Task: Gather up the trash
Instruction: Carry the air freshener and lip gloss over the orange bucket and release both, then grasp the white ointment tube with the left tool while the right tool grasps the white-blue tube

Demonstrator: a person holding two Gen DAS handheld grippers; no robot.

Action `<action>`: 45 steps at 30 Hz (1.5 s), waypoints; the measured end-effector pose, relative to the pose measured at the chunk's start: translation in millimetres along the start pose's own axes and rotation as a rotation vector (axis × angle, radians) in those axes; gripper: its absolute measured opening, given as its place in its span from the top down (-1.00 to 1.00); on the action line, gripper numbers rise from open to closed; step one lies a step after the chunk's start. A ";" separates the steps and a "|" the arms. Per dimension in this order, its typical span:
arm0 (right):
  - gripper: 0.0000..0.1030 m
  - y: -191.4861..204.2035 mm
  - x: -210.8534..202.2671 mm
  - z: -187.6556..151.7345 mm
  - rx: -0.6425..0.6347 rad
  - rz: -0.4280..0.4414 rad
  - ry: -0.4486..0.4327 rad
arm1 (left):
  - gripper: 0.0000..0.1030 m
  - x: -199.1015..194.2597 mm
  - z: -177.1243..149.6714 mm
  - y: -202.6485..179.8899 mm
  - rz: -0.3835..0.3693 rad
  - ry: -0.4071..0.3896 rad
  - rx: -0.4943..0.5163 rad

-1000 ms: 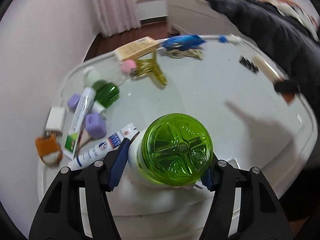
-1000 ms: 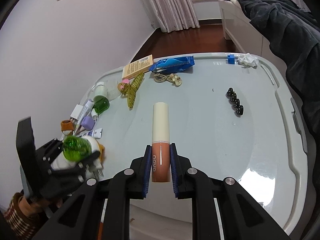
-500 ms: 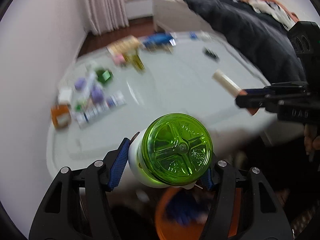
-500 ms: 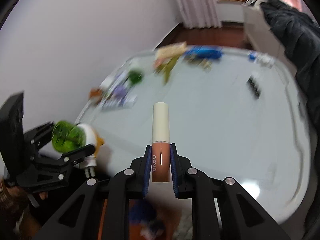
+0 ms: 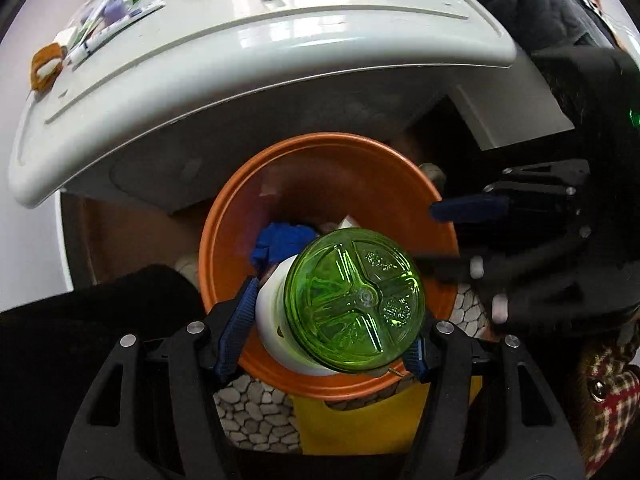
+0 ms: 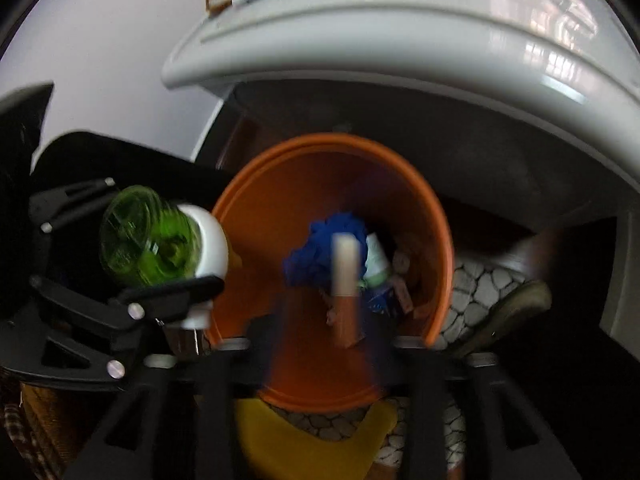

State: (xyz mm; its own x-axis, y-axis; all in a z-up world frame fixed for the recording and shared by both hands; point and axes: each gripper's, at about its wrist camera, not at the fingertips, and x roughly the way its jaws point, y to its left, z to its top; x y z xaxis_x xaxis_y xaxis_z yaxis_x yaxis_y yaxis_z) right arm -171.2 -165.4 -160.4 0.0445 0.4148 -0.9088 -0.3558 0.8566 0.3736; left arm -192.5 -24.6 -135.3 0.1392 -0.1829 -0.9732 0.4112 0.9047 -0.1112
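Observation:
My left gripper [image 5: 324,328] is shut on a white plug-in device with a clear green dome [image 5: 352,304]; it hangs over the near rim of the orange trash bin [image 5: 224,232]. It also shows in the right wrist view [image 6: 156,244], at the bin's left rim. In the right wrist view my right gripper [image 6: 324,340] is blurred with its jaws apart over the bin [image 6: 256,208]. The lip gloss tube [image 6: 346,288], cream cap and brown body, is loose between them above the bin. Blue crumpled trash [image 6: 320,252] lies inside.
The white table edge [image 5: 200,68] overhangs the bin, with toothpaste tubes and small items [image 5: 100,28] on top. A pebble-pattern mat [image 5: 256,412] and a yellow object [image 5: 380,420] lie on the floor under the bin. A plaid slipper [image 5: 600,392] is at right.
Both grippers swung down from above the table to over the orange bin. The right jaws opened and the lip gloss came free. The left still holds the green-domed device.

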 end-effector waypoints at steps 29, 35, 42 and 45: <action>-0.74 -21.7 -146.9 173.8 -0.022 0.002 -0.663 | -0.51 -84.2 171.4 186.1 0.209 -0.461 -0.120; -0.84 -30.6 -123.0 185.0 0.012 0.079 -0.606 | -0.51 -51.8 219.1 213.6 0.262 -0.413 -0.127; -0.91 -21.0 -122.4 182.2 0.006 0.108 -0.602 | -0.51 -21.2 246.1 218.8 0.258 -0.349 -0.127; -0.91 -15.5 -118.6 181.7 -0.013 0.102 -0.588 | -0.23 -11.3 248.1 221.5 0.270 -0.333 -0.147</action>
State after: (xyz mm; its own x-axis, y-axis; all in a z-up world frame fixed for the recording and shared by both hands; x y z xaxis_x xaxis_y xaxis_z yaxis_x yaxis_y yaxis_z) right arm -1.4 -172.2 -24.6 0.5181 0.5978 -0.6118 -0.3962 0.8016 0.4477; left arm 120.5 82.4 -99.1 0.5161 -0.0249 -0.8562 0.1912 0.9777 0.0868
